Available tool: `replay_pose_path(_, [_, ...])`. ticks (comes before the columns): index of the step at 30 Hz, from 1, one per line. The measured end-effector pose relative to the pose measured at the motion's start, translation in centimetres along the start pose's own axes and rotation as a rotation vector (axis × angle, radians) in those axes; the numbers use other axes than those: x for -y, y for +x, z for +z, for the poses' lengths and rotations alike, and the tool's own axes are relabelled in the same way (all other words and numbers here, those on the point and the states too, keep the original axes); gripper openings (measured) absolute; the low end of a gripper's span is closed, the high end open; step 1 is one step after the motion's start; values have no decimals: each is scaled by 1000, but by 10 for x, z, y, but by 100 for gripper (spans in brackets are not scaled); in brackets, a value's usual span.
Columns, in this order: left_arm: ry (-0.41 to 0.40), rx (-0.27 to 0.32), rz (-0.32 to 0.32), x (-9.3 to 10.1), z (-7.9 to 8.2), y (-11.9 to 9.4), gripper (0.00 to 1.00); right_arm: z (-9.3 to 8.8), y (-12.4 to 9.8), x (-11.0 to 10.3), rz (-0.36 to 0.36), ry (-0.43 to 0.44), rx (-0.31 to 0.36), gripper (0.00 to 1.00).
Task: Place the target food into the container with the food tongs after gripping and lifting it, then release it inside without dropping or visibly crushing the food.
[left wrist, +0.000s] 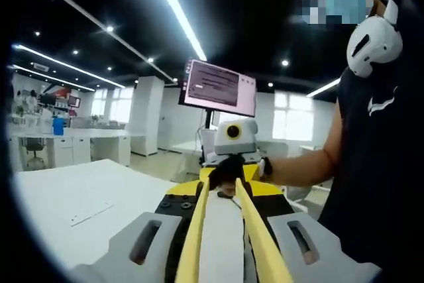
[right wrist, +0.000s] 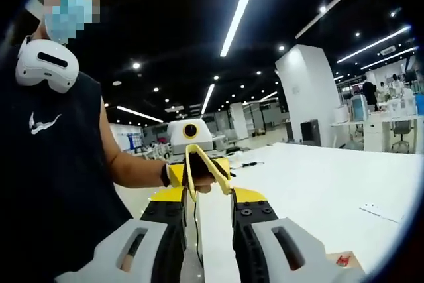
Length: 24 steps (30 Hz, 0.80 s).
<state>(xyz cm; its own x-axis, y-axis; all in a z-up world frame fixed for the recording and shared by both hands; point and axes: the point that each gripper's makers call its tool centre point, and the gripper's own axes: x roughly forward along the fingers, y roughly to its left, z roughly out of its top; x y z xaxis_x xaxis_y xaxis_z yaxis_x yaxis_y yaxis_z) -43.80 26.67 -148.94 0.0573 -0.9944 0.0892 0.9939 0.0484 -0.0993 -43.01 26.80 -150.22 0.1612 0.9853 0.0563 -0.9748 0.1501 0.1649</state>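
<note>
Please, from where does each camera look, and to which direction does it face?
Left gripper view: rides on the left gripper, looks along its jaws at the right gripper, the monitor and the person's torso.
Right gripper view: rides on the right gripper, faces the left gripper and the person's arm.
Shared: the white table, the person, the yellow tongs.

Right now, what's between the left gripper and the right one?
The yellow tongs, seen in the left gripper view: their two arms run from the left gripper toward the right gripper, over the white table.
</note>
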Motion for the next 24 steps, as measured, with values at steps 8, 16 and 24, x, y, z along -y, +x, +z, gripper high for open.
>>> replay_pose_path(8, [15, -5, -4, 1, 0, -3, 25, 1, 2, -1, 16, -17, 3, 26])
replay_pose_path(16, [13, 11, 13, -2, 3, -3, 31, 1, 2, 0, 10, -46, -22, 24])
replay_pose_path(24, [11, 17, 9, 0, 3, -3, 24, 1, 3, -1, 12, -48, -27, 23])
